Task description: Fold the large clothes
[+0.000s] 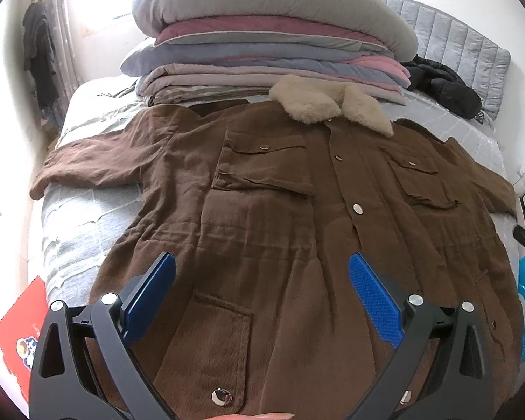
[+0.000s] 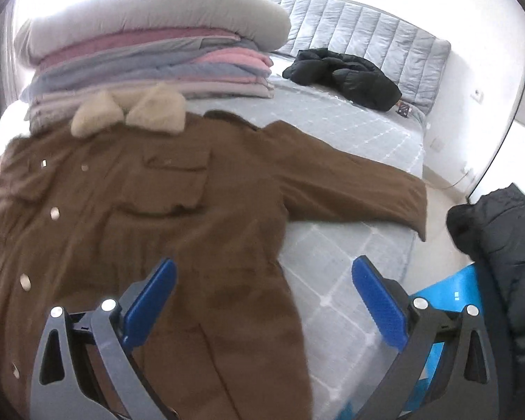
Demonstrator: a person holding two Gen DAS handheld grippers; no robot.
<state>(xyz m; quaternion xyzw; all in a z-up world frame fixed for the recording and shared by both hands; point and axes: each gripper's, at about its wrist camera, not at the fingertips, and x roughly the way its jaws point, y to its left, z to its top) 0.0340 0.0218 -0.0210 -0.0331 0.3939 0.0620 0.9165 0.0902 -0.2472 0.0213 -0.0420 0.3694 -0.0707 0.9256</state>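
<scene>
A long brown coat (image 1: 262, 210) with a beige fur collar (image 1: 329, 105) lies spread flat, front up, on the grey bed (image 1: 70, 224), both sleeves out to the sides. My left gripper (image 1: 262, 276) is open and empty above the coat's lower front, near the waist seam. In the right wrist view the coat (image 2: 140, 210) fills the left half, its sleeve (image 2: 360, 192) stretching right. My right gripper (image 2: 262, 280) is open and empty above the coat's lower right edge and the bedsheet (image 2: 350, 245).
A tall stack of folded quilts (image 1: 262, 45) sits behind the collar. A black puffer jacket (image 2: 346, 77) lies near the grey headboard (image 2: 367, 31). A second dark jacket (image 2: 507, 245) rests over a blue stool (image 2: 451, 294) beside the bed. A red box (image 1: 21, 329) sits left.
</scene>
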